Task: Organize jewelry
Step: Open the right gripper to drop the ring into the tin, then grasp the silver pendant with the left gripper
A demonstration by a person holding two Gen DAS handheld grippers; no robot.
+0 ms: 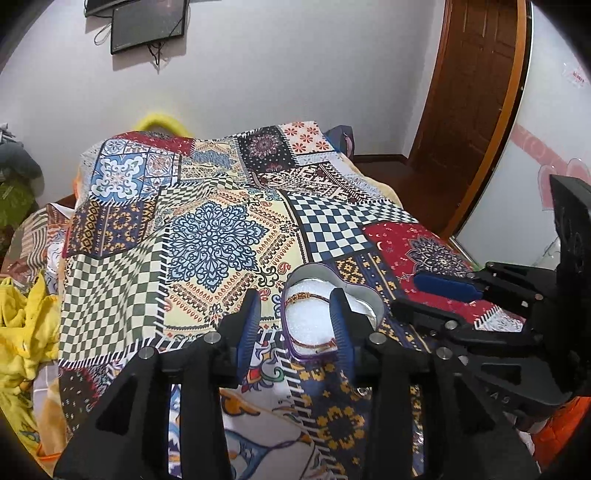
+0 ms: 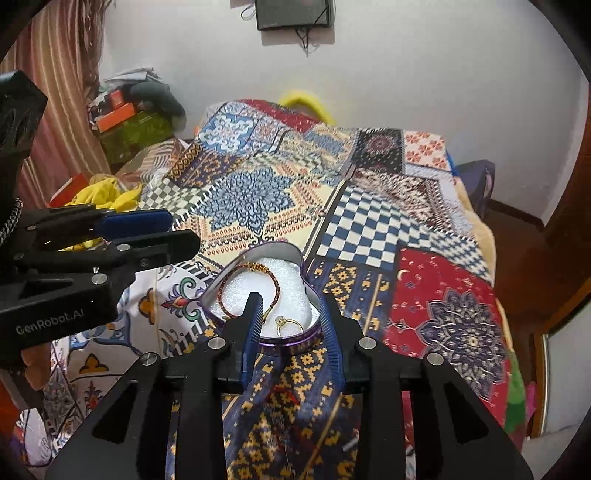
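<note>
A purple heart-shaped tin (image 1: 369, 308) (image 2: 291, 341) lined with white foam sits on the patchwork bedspread (image 1: 210, 236) (image 2: 369, 221). A red and gold bangle (image 1: 308, 296) (image 2: 273, 275) lies in it, and a gold ring (image 2: 290, 325) lies near its front edge. My left gripper (image 1: 295, 295) is open and empty, its fingers over the tin's left part. My right gripper (image 2: 291, 301) is open and empty, straddling the tin's near end. Each gripper shows in the other's view: the right gripper (image 1: 424, 291) and the left gripper (image 2: 181, 230).
Yellow cloth (image 1: 22, 325) (image 2: 107, 197) lies at the bed's left side. Boxes and clutter (image 2: 129, 114) are piled by the striped curtain. A wooden door (image 1: 469, 92) stands at the right. A dark screen (image 2: 293, 13) hangs on the far wall.
</note>
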